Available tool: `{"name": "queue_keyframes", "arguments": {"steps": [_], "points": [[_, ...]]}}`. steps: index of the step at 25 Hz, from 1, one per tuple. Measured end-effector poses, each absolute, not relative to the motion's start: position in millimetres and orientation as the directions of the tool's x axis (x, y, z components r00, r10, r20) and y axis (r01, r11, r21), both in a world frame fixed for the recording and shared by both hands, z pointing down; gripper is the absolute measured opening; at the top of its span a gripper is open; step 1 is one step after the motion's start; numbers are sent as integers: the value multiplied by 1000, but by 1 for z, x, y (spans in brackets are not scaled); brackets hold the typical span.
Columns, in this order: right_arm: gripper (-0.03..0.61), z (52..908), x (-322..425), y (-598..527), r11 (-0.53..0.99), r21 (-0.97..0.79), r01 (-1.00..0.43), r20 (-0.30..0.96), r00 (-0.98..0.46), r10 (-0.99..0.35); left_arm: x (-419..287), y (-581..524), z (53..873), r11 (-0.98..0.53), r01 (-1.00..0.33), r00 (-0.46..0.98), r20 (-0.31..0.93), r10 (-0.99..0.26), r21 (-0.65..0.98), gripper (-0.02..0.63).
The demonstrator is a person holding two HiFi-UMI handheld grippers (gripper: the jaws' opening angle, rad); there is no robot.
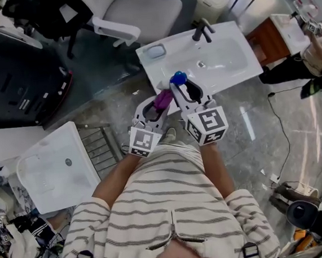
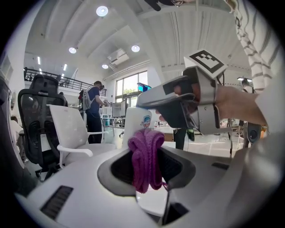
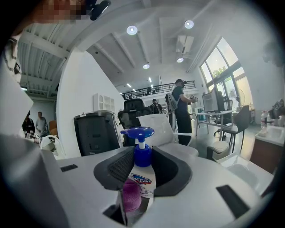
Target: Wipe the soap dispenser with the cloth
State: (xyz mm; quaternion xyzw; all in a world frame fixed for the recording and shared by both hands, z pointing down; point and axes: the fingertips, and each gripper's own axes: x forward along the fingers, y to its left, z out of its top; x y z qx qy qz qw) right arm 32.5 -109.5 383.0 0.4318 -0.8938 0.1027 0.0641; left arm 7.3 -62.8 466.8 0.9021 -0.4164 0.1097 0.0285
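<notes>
By the sink (image 1: 240,73), the left gripper (image 1: 159,105) had its jaws clamped on the cloth (image 2: 145,156), the right gripper (image 1: 184,89) on the dispenser (image 3: 143,177) (blue pump).

The tool (image 3: 143,168) clamps a dispenser (image 3: 143,156) with a blue pump; a purple cloth (image 3: 131,196) touches its lower left side.

Blocked ahead at upper centre by the white washbasin (image 1: 234,62) and its tap (image 1: 202,31); at upper left by a white chair (image 1: 138,11). Hemmed at lower left by a second basin (image 1: 45,165) and a grate (image 1: 100,148). Open beside the right gripper (image 1: 184,89) over the marble floor (image 1: 245,117) at centre right, crossed by a thin cable (image 1: 285,133).
</notes>
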Motion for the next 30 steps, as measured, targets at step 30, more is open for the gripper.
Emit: {"name": "queue_keyframes", "arguments": {"steps": [30], "points": [[135, 378, 30, -94, 705, -108, -701, 164, -712, -683, -26, -94, 415, -787, -610, 778, 119, -617, -93, 129]]}}
